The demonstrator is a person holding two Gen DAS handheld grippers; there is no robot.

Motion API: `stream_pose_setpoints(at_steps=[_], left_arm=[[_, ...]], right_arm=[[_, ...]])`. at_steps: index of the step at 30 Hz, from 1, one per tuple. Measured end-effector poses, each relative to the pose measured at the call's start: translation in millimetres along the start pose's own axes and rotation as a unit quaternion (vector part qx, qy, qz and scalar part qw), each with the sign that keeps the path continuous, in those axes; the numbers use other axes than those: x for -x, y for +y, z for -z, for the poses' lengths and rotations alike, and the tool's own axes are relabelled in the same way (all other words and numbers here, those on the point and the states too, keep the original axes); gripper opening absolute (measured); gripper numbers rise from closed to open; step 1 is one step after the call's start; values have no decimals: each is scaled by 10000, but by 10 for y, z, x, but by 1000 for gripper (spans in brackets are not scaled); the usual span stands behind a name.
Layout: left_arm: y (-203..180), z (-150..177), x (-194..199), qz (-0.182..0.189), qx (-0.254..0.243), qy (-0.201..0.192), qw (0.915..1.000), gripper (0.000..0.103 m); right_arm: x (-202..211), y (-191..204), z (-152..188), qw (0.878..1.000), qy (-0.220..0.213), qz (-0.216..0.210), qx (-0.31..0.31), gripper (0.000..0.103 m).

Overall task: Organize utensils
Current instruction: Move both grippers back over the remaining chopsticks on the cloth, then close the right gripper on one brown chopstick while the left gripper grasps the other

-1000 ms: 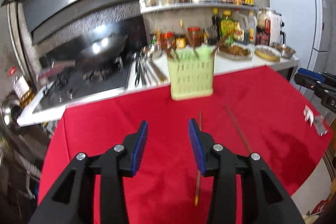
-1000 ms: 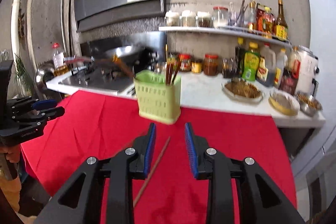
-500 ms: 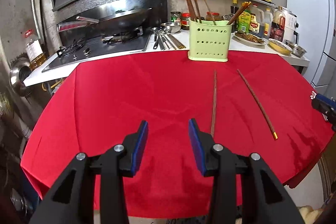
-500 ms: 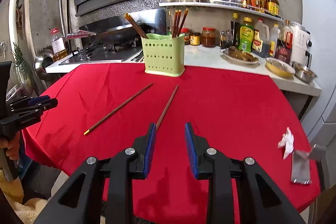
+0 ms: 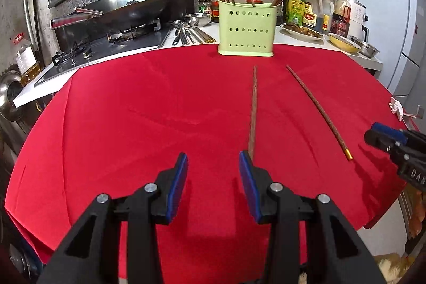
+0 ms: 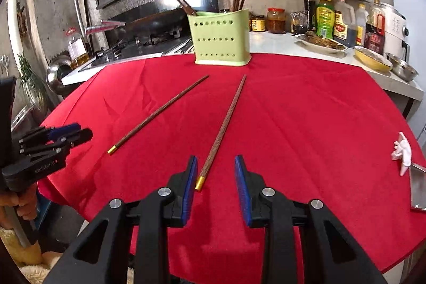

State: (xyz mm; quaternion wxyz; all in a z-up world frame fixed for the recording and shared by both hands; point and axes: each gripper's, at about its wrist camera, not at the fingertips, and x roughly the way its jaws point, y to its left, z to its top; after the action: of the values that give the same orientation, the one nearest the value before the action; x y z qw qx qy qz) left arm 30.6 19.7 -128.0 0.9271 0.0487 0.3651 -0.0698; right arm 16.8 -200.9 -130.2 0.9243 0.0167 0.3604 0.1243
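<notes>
Two brown chopsticks with gold ends lie apart on the red tablecloth (image 5: 133, 119). In the left wrist view one chopstick (image 5: 253, 113) runs toward my right finger and the other chopstick (image 5: 316, 111) lies further right. A green perforated utensil holder (image 5: 246, 28) with several chopsticks stands at the table's far edge. My left gripper (image 5: 213, 164) is open and empty above the cloth. In the right wrist view my right gripper (image 6: 215, 164) is open and empty, the gold end of one chopstick (image 6: 223, 129) between its fingertips; the other chopstick (image 6: 159, 111) lies left. The holder (image 6: 221, 39) stands beyond.
A stove with a wok (image 5: 133, 15), loose metal utensils (image 5: 186, 33), bottles, jars and food dishes (image 5: 303, 29) line the counter behind the table. A white crumpled scrap (image 6: 402, 151) and a metal piece (image 6: 418, 185) lie at the table's right edge.
Both grippers have pulled back from the green holder toward the near side of the table. The two chopsticks have come fully into view. Both jaws stay open.
</notes>
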Motion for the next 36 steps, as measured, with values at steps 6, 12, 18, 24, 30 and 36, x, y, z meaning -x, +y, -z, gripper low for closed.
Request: stream_pose_setpoints(at_steps=[6, 12, 18, 24, 30, 36], left_arm=[[32, 12, -61, -45, 80, 35, 10000, 39], [4, 74, -96, -9, 59, 148, 9999, 39], [-134, 83, -116, 170, -77, 196, 9996, 39], [-271, 58, -162, 334, -111, 217, 9991, 39], [-428, 36, -224, 473, -262, 240, 9983, 39], [-478, 38, -299, 458, -328, 259, 9981, 37]], right_arm=[[-158, 76, 28, 9998, 148, -74, 121, 31], [-271, 135, 86, 9993, 274, -47, 259, 31], [-272, 118, 131, 9988, 273, 145, 379, 27], [-212, 17, 164, 9981, 269, 376, 409, 9], [-113, -243, 205, 9979, 285, 558, 184, 7], [-54, -336, 250, 9983, 250, 521, 47, 9]])
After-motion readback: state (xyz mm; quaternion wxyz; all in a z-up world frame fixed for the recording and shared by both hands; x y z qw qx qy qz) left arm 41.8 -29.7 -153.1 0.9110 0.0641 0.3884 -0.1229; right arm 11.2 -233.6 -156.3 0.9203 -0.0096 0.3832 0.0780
